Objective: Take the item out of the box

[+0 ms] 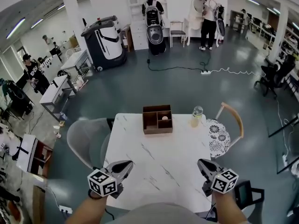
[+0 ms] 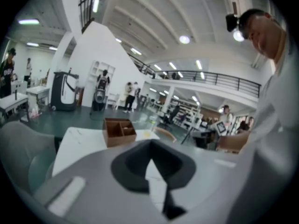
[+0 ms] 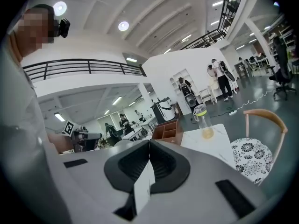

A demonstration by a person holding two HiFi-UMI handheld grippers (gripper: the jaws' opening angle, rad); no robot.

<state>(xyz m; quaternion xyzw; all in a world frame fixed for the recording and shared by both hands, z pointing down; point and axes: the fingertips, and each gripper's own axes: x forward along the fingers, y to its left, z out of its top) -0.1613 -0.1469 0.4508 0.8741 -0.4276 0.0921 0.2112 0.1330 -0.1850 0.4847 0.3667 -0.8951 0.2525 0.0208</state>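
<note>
Brown compartmented box (image 1: 157,130) — small pale item (image 1: 164,118)

White marble table (image 1: 159,164), wooden box (image 1: 157,130), bottle (image 1: 196,116)

Head view looks steeply down at the table (image 1: 159,171); both low gripper views share its box (image 1: 157,119).

The left gripper (image 1: 127,164) is held low at the person's left and is carried on the left forearm (image 1: 88,210). It is angled inward and slightly downward. Its fingers (image 2: 132,166) are pressed together, and nothing is held between them. The right gripper (image 1: 202,164) is carried on the right forearm (image 1: 230,210) and is angled inward in mirror fashion. Its fingers (image 3: 128,164) are likewise brought tip to tip and are empty. A marker cube (image 1: 102,182) is borne at the rear of each gripper.
</note>
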